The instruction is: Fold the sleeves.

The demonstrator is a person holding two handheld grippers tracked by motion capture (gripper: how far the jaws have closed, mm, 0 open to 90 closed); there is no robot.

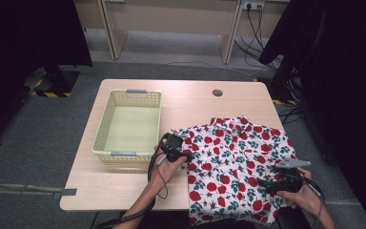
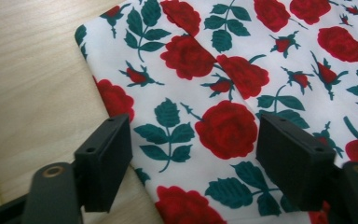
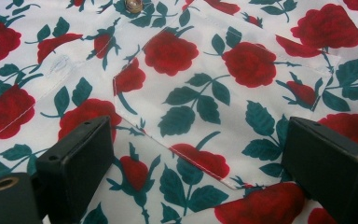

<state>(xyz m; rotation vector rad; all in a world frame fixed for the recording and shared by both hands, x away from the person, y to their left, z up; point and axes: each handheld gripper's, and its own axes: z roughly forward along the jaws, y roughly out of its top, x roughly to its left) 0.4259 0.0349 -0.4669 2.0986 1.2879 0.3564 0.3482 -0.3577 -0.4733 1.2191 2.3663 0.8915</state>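
A folded shirt [image 1: 233,162] printed with red roses and green leaves on white lies at the table's front right, its lower edge hanging over the near edge. My left gripper [image 1: 183,153] is at the shirt's left edge. In the left gripper view its jaws [image 2: 193,135] stand apart over the flat fabric [image 2: 242,60], the left jaw by the cloth's border where bare table [image 2: 28,70] begins. My right gripper [image 1: 263,183] hovers over the shirt's lower right. Its jaws [image 3: 196,130] are wide apart above the chest pocket [image 3: 214,93], with a button [image 3: 132,4] farther off.
A pale green plastic basket [image 1: 104,124] stands empty on the left half of the wooden table [image 1: 195,95], close to my left hand. A round cable hole [image 1: 217,92] sits near the far edge. Dark curtains and desk legs stand beyond the table.
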